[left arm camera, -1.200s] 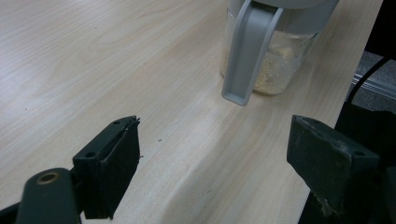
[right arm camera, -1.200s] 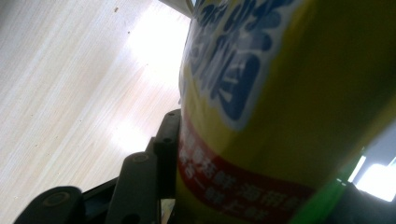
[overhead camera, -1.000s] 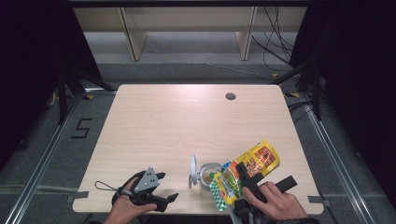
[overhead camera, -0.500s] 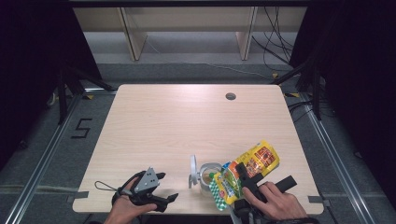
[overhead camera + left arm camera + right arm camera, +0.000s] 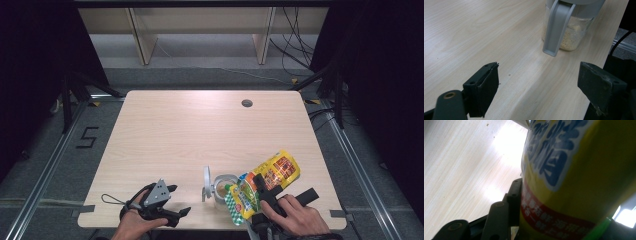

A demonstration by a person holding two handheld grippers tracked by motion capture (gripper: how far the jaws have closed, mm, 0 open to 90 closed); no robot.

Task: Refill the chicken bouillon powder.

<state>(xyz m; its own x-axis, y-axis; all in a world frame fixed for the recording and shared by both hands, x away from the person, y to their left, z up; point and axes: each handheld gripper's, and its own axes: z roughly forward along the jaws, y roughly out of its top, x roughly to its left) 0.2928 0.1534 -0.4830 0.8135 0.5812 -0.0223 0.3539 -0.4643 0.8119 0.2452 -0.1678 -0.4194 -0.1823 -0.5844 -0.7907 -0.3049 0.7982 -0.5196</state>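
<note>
A clear jar (image 5: 221,187) with pale granules in it stands near the table's front edge, its grey lid (image 5: 206,181) flipped open to the left. My right gripper (image 5: 261,189) is shut on a yellow and green pouch (image 5: 270,175), tilted with its mouth over the jar. In the right gripper view the pouch (image 5: 576,177) is pressed against one black jaw. My left gripper (image 5: 175,202) lies at the front left, open, with nothing between its jaws. The left gripper view looks past that gripper (image 5: 541,92) at the jar (image 5: 571,32) and its grey lid flap (image 5: 556,27).
The light wooden table (image 5: 200,130) has a round cable hole (image 5: 246,103) at the back right. Beyond the table stand wooden shelf legs and loose cables on the floor. A floor mark "5" lies to the table's left.
</note>
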